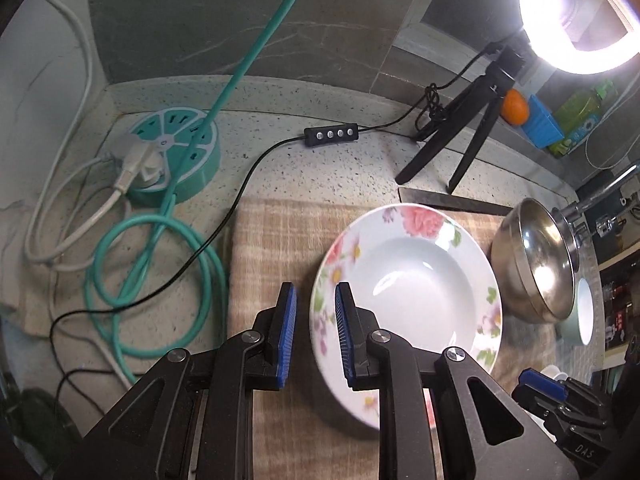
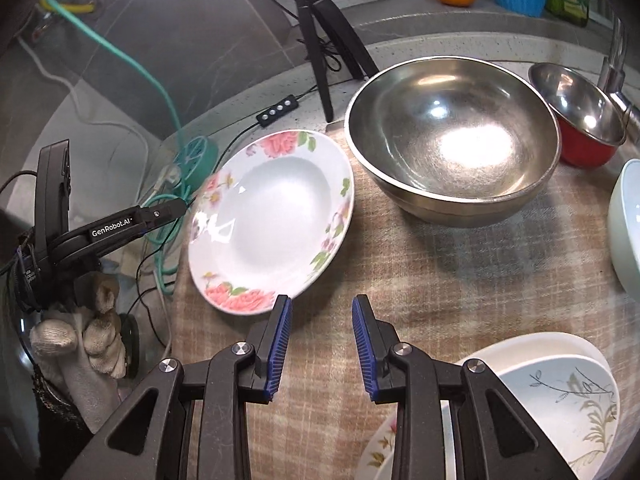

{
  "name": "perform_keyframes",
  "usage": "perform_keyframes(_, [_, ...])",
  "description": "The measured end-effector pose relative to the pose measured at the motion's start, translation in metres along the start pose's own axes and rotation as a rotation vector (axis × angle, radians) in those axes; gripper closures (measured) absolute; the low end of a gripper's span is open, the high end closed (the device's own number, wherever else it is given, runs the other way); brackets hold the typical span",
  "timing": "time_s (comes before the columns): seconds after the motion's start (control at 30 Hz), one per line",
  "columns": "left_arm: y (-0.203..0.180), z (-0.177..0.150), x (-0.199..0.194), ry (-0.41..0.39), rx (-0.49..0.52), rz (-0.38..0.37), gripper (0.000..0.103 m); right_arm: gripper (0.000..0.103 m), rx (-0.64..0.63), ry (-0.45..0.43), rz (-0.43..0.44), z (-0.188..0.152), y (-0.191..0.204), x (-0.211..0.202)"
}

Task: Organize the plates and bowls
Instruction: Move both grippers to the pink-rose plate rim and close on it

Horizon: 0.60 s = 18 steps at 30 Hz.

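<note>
Left wrist view: left gripper [image 1: 316, 308] jaws parted by a narrow gap, nothing between the pads; they straddle the near-left rim of the floral plate [image 1: 404, 304], apparently without contact.
Right wrist view: right gripper [image 2: 322, 338] jaws released, slightly wider, empty, above bare checked cloth [image 2: 420, 280] just beside the plate's near edge.
Left hand: gloved hand [image 2: 86, 336] grips the tool handle at far left of the right wrist view.
Plate position: flat on the cloth, between the two grippers; probably lined up for a rim pinch.
Large steel bowl [image 2: 452, 140]: upright, just right of the plate, close but not touching as far as visible.
Red-sided steel bowl [image 2: 580, 116]: behind, near the tap.
Stack, near right: leaf-pattern plate [image 2: 560, 396] on other dishes; likely the collecting spot.
Count, right wrist view: steel bowls 2; pale bowl at right edge [image 2: 628, 220] 1; loose floral plate 1; stacked dishes, at least 2, number unclear.
Tabletop [image 1: 340, 160]: speckled, carries a tripod [image 1: 468, 128] and cables.
</note>
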State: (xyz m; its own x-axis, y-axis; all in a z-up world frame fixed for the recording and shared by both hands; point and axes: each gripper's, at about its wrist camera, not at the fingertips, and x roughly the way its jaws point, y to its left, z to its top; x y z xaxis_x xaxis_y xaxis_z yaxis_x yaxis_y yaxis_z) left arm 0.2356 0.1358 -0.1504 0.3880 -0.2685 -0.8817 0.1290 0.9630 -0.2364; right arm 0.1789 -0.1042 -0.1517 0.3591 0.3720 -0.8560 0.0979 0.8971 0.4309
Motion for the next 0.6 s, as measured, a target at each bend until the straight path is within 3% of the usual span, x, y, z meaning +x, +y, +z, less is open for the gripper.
perform_keyframes(0.23, [-0.004, 0.021, 0.02, 0.023, 0.036, -0.019, 0.085, 0.075, 0.027, 0.008, -0.027, 0.012, 0.001, 0.019])
perform_keyframes(0.6, [-0.015, 0.025, 0.034, 0.052, 0.041, -0.043, 0.085, 0.08, 0.056, 0.016, -0.045, 0.023, 0.001, 0.033])
